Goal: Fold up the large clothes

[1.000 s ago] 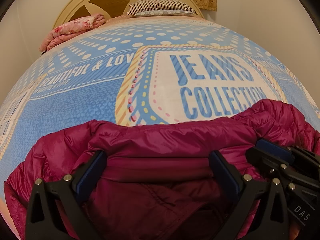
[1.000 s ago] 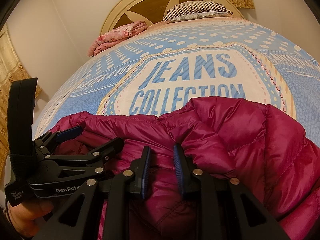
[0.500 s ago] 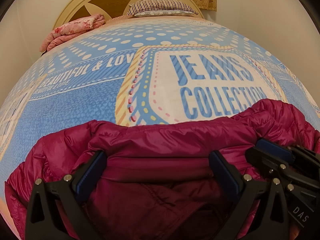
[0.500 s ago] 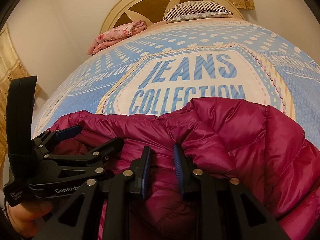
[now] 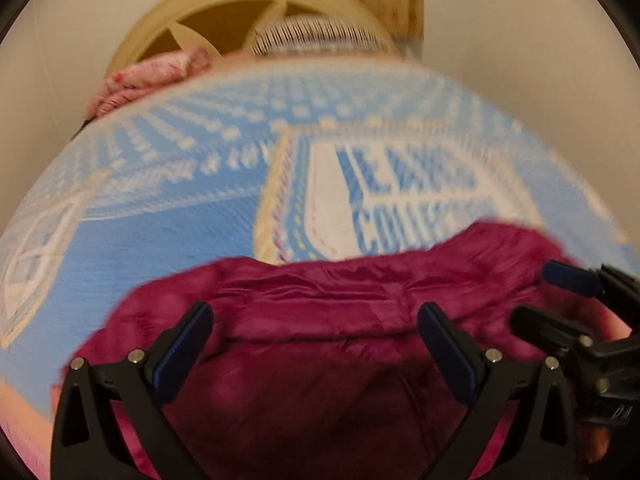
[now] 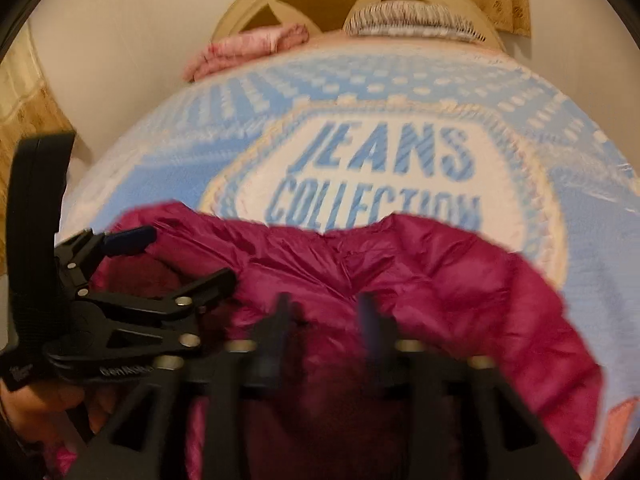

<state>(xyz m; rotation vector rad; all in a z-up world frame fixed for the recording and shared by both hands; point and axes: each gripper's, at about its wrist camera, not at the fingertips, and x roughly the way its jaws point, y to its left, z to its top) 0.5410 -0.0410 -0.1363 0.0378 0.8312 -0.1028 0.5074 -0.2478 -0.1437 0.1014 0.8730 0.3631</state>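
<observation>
Left gripper (image 5: 316,344) open over jacket (image 5: 320,380); right gripper (image 6: 324,320) clamps jacket fold.

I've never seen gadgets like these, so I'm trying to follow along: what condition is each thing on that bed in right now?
Jacket: crumpled in a heap at the near end of the bed.
Left gripper: jaws wide open over the jacket, gripping nothing.
Right gripper: jaws narrow with jacket fabric between them; too blurred to tell if they pinch it.
Bedspread: spread flat.
Pink blanket: folded by the headboard.
Pillow: lying at the headboard.
</observation>
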